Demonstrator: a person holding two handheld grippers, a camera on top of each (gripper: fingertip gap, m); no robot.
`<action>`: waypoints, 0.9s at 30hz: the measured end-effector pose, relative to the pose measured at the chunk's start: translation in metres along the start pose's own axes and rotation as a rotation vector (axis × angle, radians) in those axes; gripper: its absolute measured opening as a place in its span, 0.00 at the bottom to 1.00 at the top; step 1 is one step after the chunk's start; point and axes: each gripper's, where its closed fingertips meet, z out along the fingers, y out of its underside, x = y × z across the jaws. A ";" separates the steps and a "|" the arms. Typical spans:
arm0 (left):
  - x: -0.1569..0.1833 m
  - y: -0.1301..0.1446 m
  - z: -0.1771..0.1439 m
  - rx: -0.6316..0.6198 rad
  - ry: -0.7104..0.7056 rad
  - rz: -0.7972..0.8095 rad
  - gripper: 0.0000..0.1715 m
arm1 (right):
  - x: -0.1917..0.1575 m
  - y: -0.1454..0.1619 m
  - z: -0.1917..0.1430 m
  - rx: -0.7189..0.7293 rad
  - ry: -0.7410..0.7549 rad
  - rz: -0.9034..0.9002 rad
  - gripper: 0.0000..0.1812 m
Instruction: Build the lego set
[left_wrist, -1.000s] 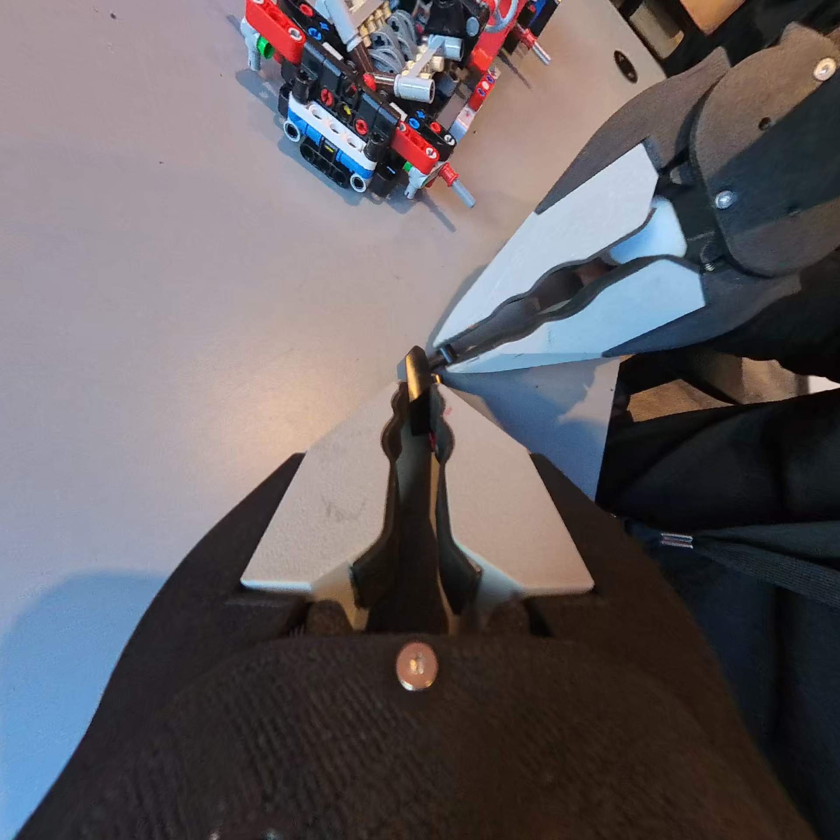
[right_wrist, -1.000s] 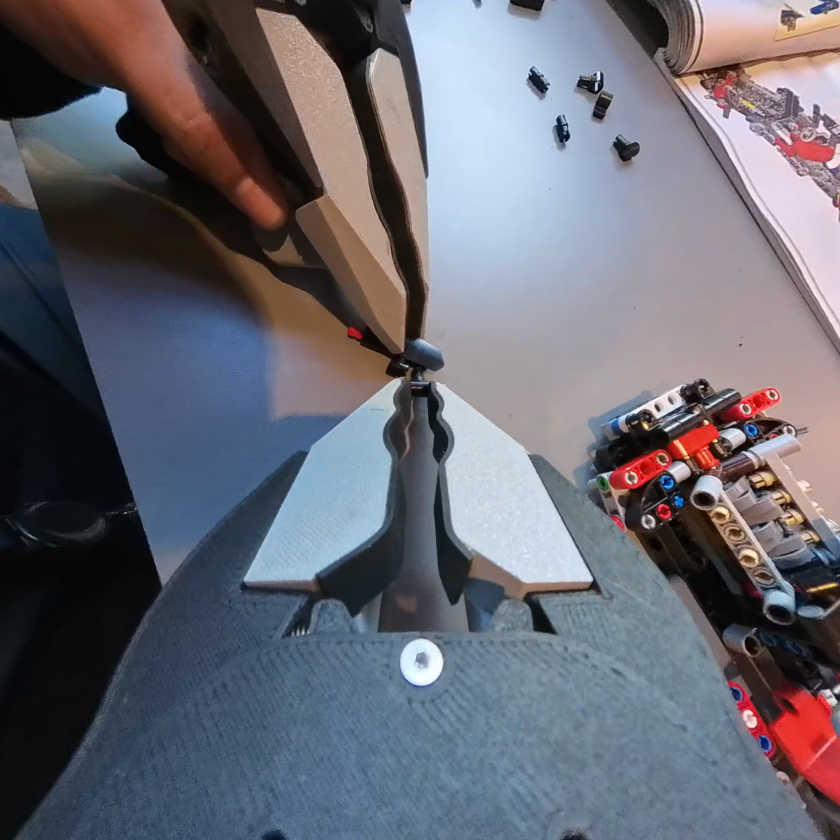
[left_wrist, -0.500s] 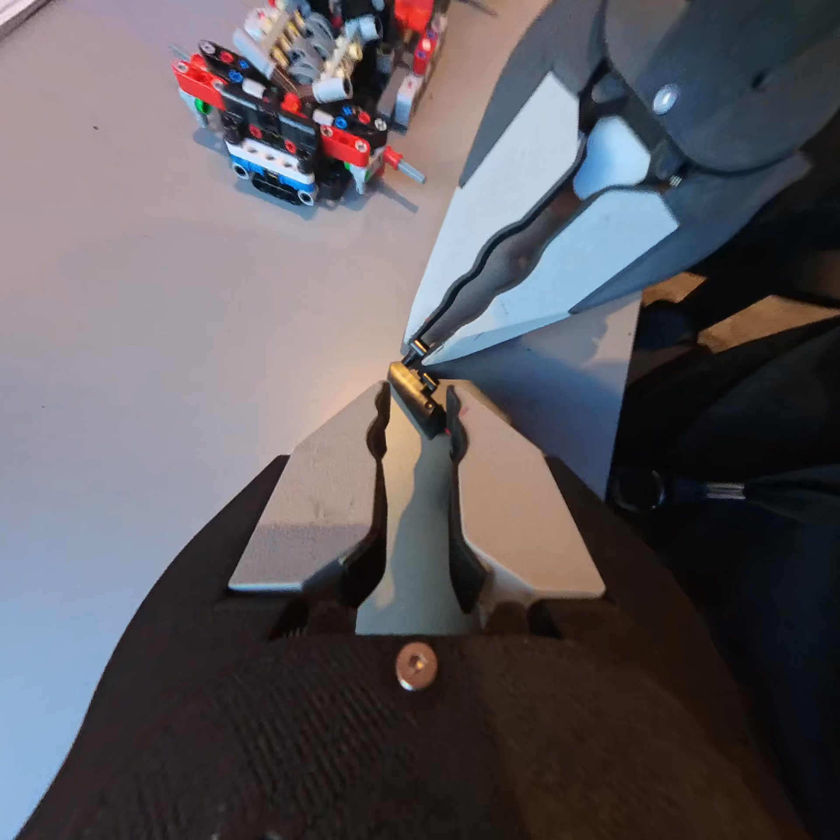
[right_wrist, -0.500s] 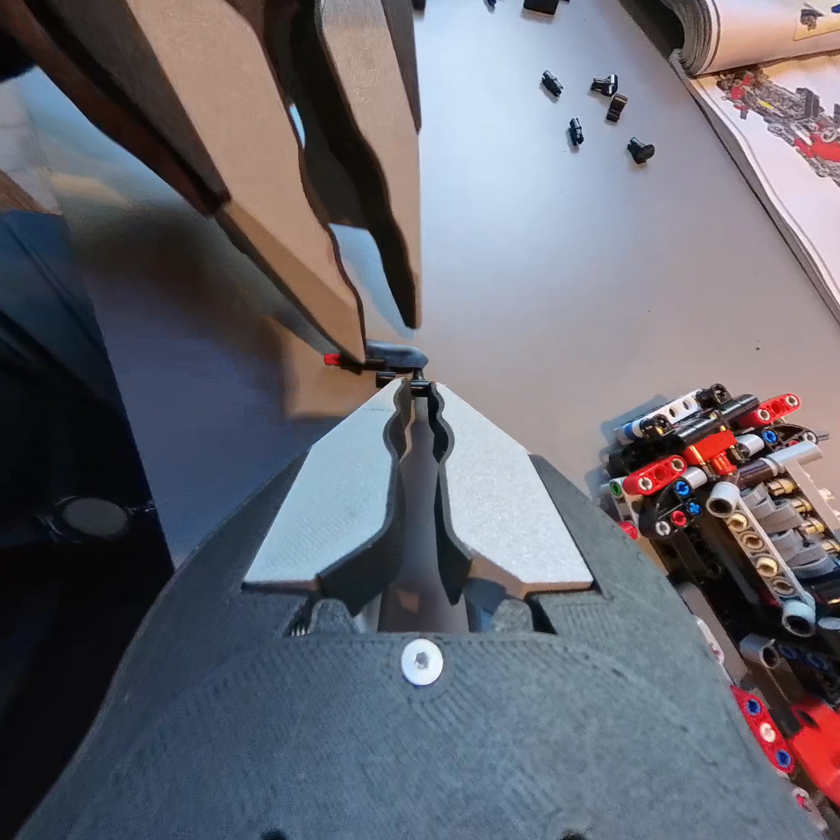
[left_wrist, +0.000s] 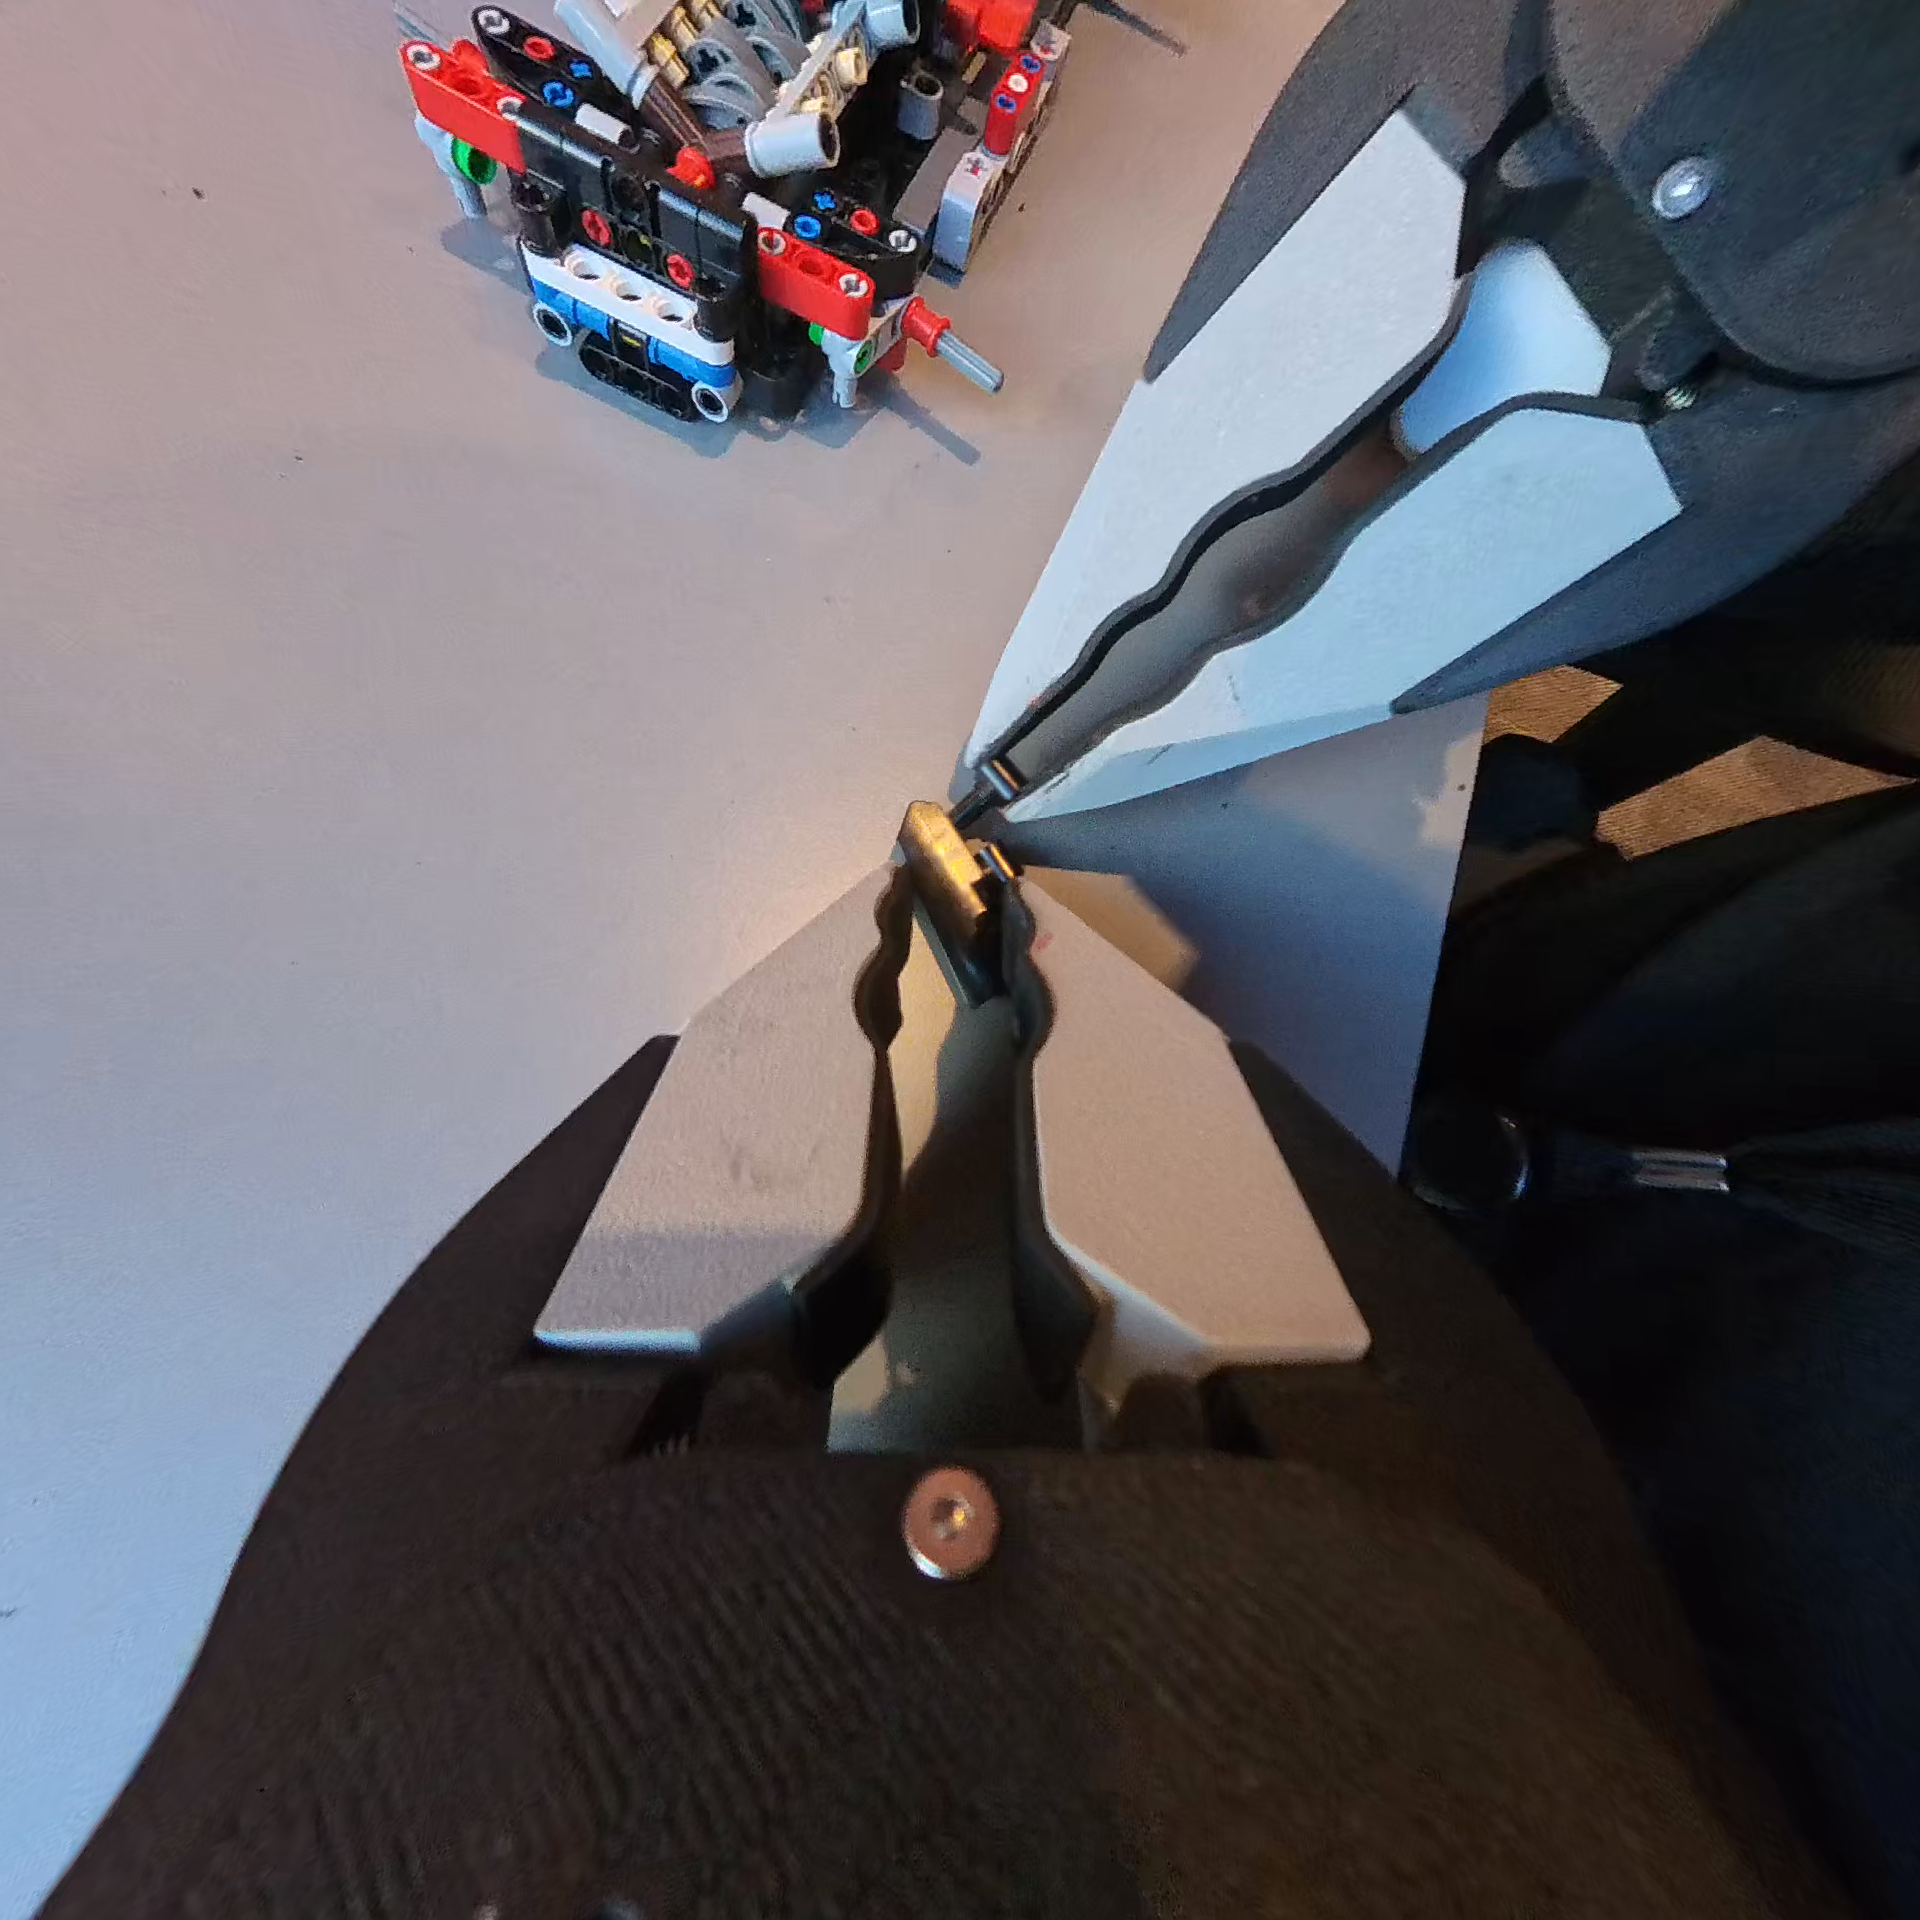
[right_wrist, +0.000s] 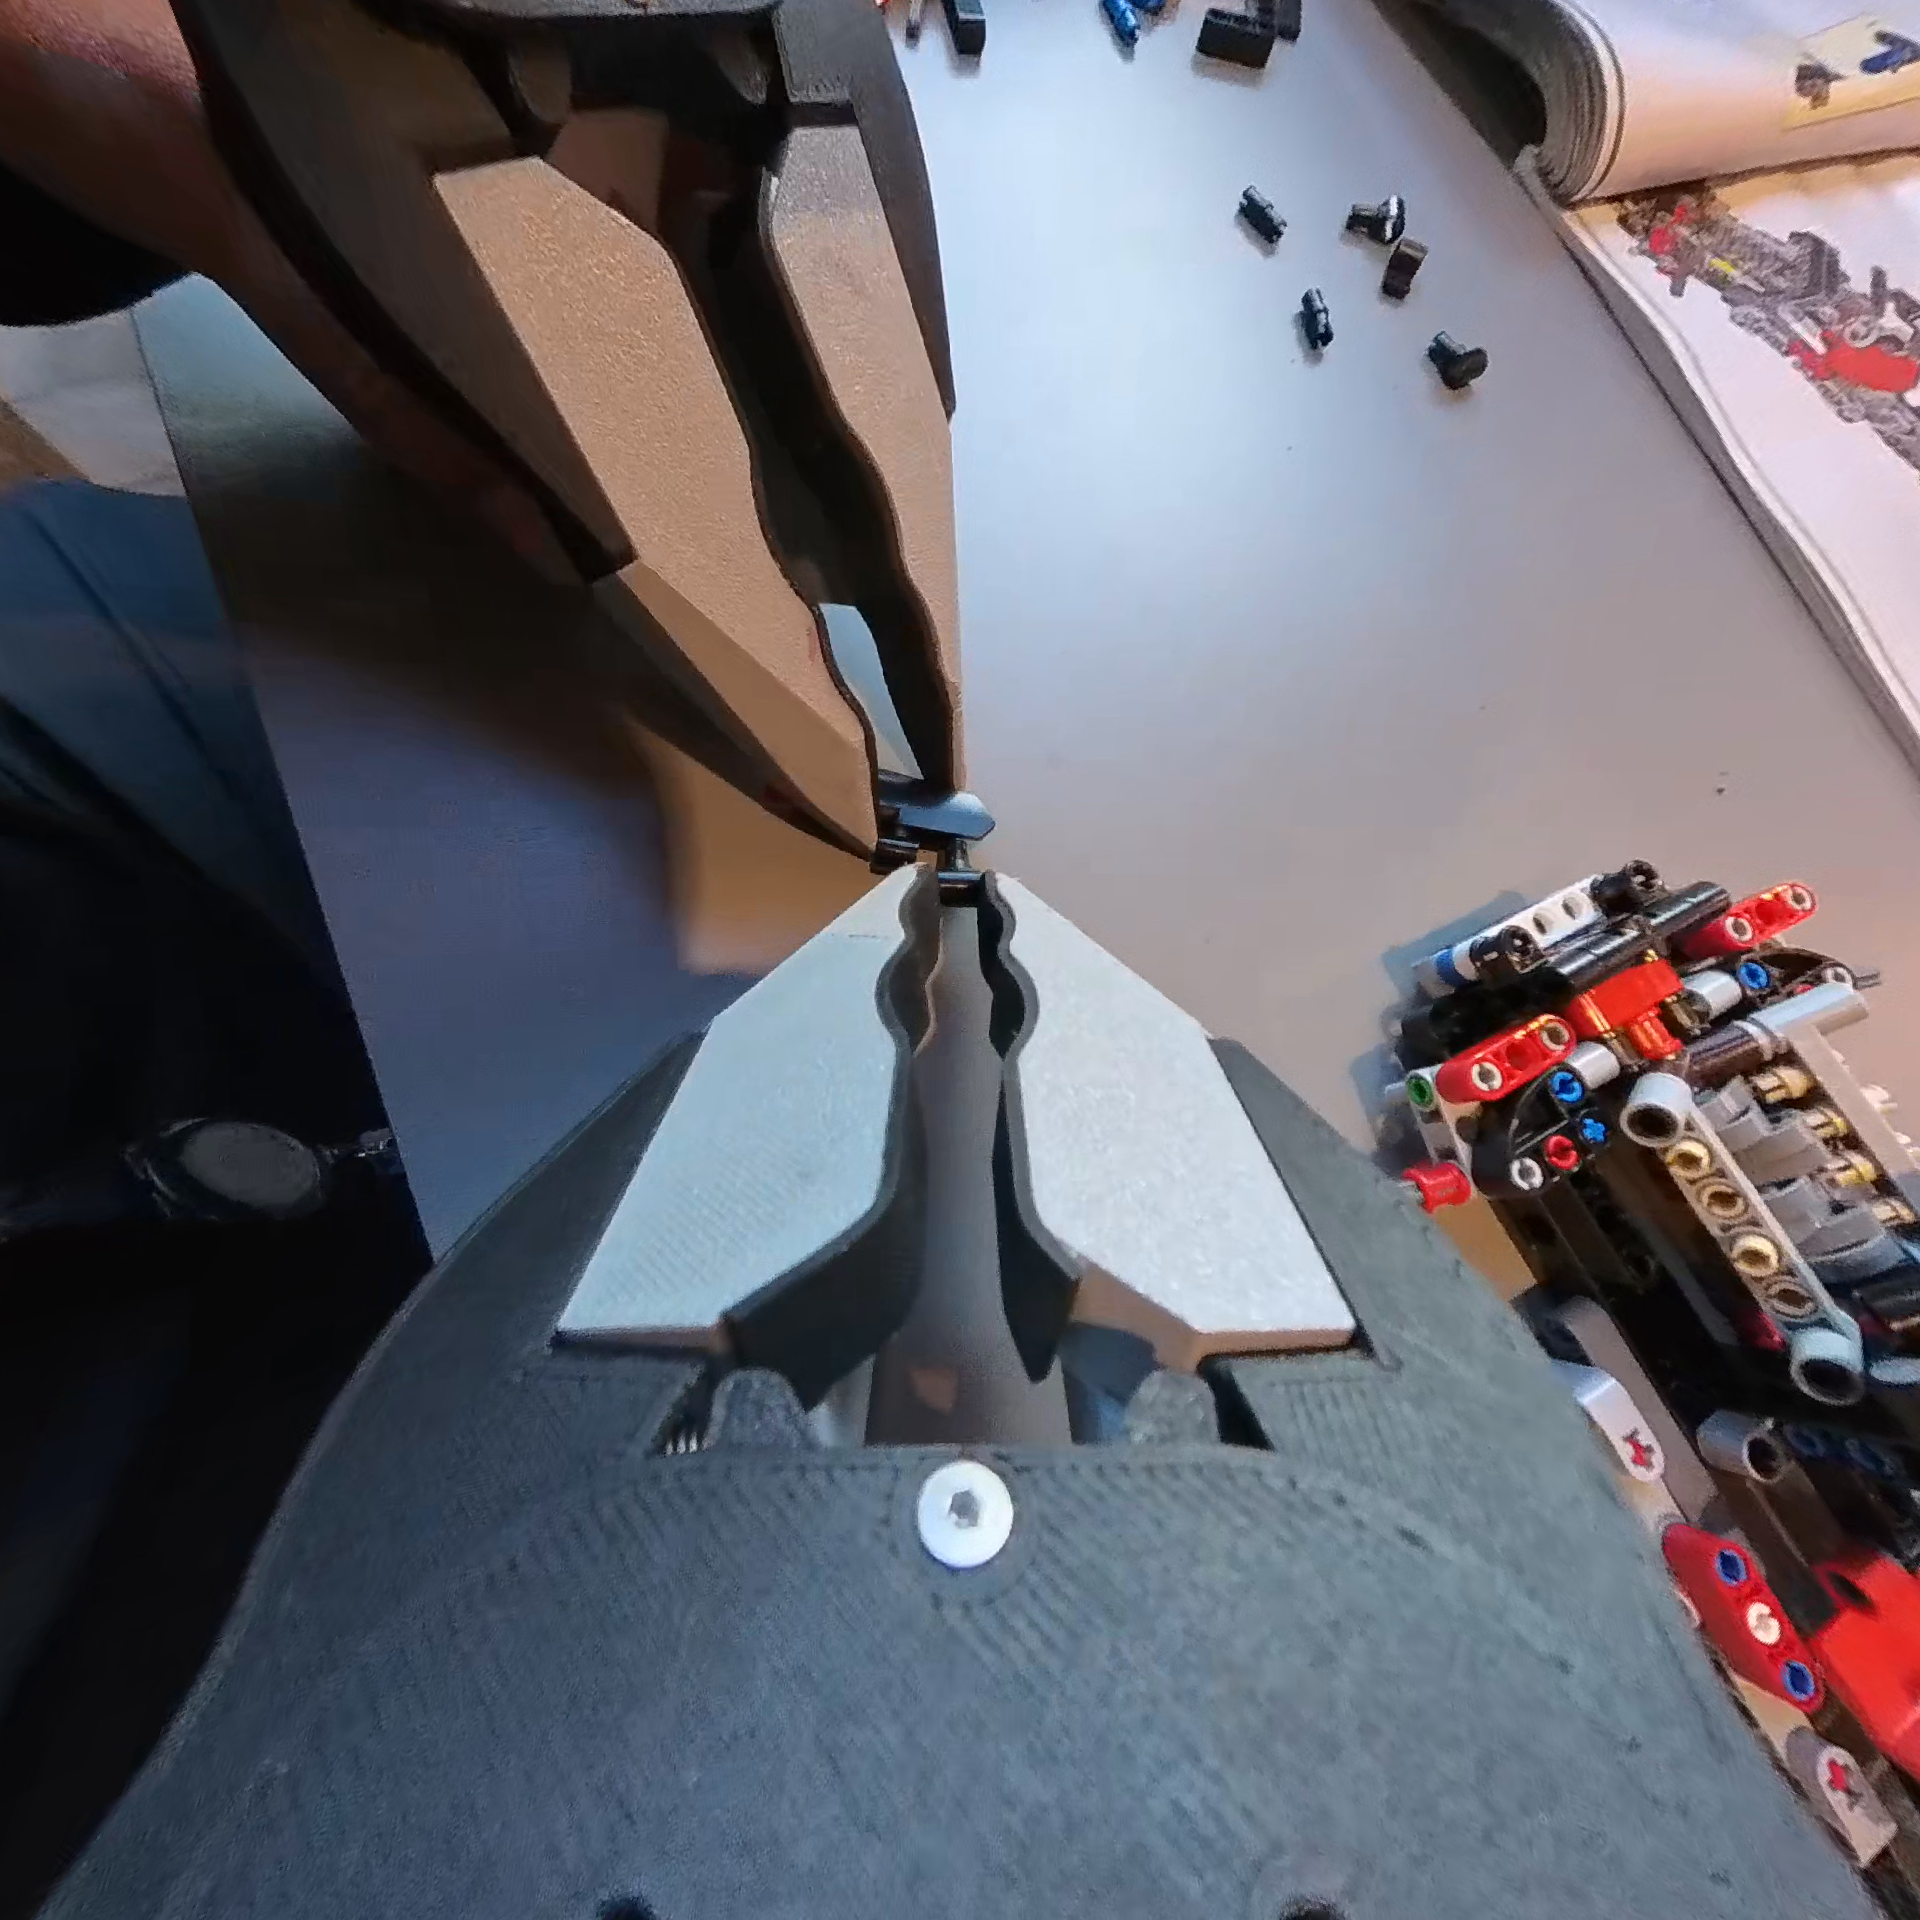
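1. A small black beam (left_wrist: 948, 896) sits pinched in the left gripper (left_wrist: 951, 904), above the grey table (left_wrist: 364, 675) near its edge.
2. The right gripper (right_wrist: 951, 896) nips a black pin (right_wrist: 956, 883) touching the beam.
3. The lego model (left_wrist: 717, 197) stands well apart; bare tabletop lies between.

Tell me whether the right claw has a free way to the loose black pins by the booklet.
Probably not yet. The right claw is shut on a small black pin meeting the left claw's dark piece. The loose black pins lie beyond on bare table.
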 end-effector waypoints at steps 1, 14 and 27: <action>0.000 0.000 0.000 0.001 0.006 -0.008 0.08 | 0.000 0.000 0.001 -0.006 -0.006 0.000 0.03; -0.002 0.000 -0.002 0.011 0.099 -0.141 0.07 | -0.002 -0.003 0.006 -0.006 0.013 -0.038 0.03; 0.000 0.001 -0.002 0.004 0.091 -0.113 0.06 | -0.007 0.005 0.006 -0.048 0.034 -0.034 0.03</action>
